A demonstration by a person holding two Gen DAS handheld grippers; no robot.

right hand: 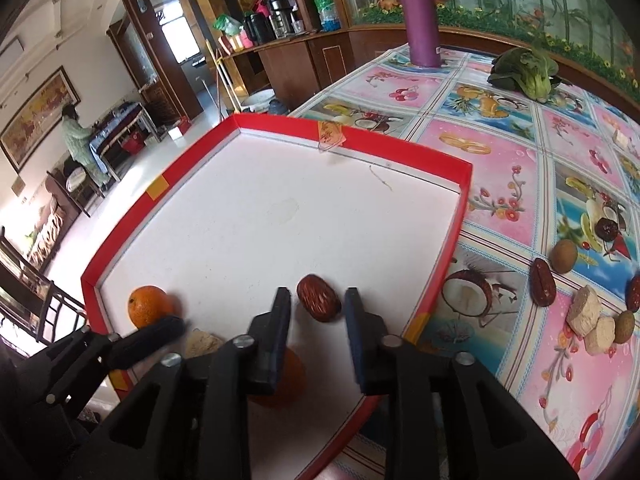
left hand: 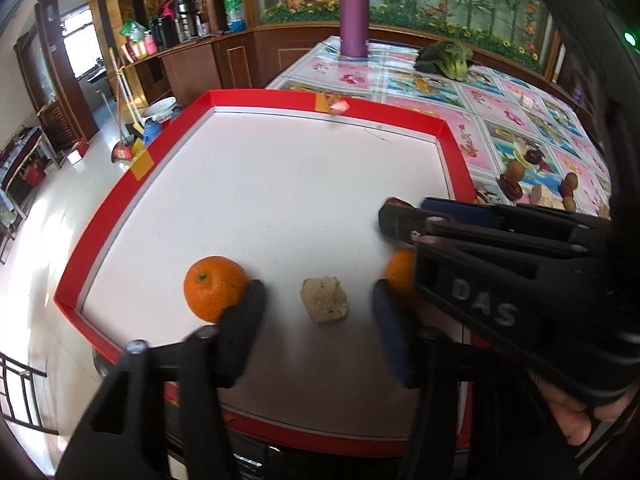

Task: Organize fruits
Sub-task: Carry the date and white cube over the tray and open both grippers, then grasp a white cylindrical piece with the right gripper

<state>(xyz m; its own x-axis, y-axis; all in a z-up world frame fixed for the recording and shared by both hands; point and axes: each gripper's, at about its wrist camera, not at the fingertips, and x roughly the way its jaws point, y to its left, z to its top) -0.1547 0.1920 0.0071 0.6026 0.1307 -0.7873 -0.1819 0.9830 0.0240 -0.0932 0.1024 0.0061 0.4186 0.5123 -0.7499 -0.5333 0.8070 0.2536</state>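
A red-rimmed white tray (left hand: 256,96) (right hand: 352,132) lies on the patterned tablecloth. In it are an orange (left hand: 215,288) (right hand: 148,306), a beige crumbly piece (left hand: 325,300) (right hand: 202,342) and a second orange (left hand: 398,270) (right hand: 290,376), partly hidden under my right gripper. My left gripper (left hand: 317,286) stands open, the beige piece lying between its fingers and the first orange touching its left finger. My right gripper (right hand: 316,292) is open low over the tray, a dark red date (right hand: 319,298) resting between its fingertips with a small gap on the left.
Loose dates, longans and beige pieces (right hand: 580,300) (left hand: 540,184) lie on the cloth right of the tray. A purple flask (left hand: 353,12) (right hand: 418,16) and a leafy green vegetable (left hand: 444,58) (right hand: 524,68) stand at the far end. The table edge drops off left of the tray; a person (right hand: 78,140) stands far back.
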